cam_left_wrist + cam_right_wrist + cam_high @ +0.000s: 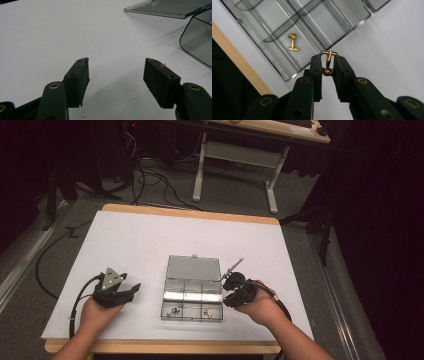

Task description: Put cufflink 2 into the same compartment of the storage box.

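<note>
A clear plastic compartment box (192, 292) lies open on the white table (150, 240), its lid (193, 268) laid flat behind it. Two gold cufflinks (175, 310) (208, 312) rest in its front compartments. My right gripper (229, 292) hovers just right of the box, shut on a third gold cufflink (327, 62) pinched between its jaws above the table. Another cufflink (292, 42) lies in a compartment of the box (274, 15) ahead of it. My left gripper (131, 291) rests left of the box, open with nothing between its fingers (78, 80).
The box corner (197, 42) and lid (170, 8) sit at the far right in the left gripper view. The table's wooden front edge (239, 65) runs close to the box. Cables (150, 180) and a desk frame (235, 155) stand on the floor beyond the table.
</note>
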### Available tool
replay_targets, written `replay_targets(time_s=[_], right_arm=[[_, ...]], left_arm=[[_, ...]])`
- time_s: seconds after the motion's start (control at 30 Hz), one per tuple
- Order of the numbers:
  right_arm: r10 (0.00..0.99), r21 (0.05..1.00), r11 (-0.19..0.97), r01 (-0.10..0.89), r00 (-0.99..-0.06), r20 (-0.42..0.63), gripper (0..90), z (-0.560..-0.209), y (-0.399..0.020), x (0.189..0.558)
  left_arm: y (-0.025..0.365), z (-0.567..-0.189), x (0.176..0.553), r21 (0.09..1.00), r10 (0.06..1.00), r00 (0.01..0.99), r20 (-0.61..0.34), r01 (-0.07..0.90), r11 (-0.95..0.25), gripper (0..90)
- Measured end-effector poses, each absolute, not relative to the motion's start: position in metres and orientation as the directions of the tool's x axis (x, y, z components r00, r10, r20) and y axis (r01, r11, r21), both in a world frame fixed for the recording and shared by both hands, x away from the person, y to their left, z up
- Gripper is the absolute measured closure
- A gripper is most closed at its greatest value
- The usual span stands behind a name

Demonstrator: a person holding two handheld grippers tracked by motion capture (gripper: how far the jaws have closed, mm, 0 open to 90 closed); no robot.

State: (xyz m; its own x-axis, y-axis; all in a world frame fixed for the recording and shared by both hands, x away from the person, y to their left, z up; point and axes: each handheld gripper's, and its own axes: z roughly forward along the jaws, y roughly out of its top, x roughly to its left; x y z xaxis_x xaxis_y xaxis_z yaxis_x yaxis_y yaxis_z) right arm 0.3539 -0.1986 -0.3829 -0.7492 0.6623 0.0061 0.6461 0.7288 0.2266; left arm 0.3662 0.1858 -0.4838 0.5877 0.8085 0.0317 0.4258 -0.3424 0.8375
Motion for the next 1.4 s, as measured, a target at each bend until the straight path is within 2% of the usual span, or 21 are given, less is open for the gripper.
replay_targets(time_s=[0.13,0.57,0.87,1.4], right_arm=[[0.649,0.230,0.738,0.634,-0.761,0.011,78.6,-0.382,-0.190,0.353],[0.586,0.167,0.796,0.582,-0.810,0.031,78.6,-0.407,-0.159,0.351],[0.591,0.125,0.798,0.590,-0.806,0.030,78.6,-0.426,-0.154,0.353],[0.580,0.120,0.807,0.578,-0.814,0.025,78.6,-0.430,-0.149,0.357]], left_arm=[[0.186,-0.484,0.367,0.837,0.805,0.593,0.024,0.428,-0.340,40.4],[0.186,-0.484,0.366,0.840,0.805,0.593,0.026,0.424,-0.340,39.4],[0.186,-0.484,0.366,0.840,0.804,0.594,0.023,0.424,-0.338,39.4],[0.187,-0.484,0.366,0.841,0.804,0.594,0.025,0.422,-0.338,39.4]])
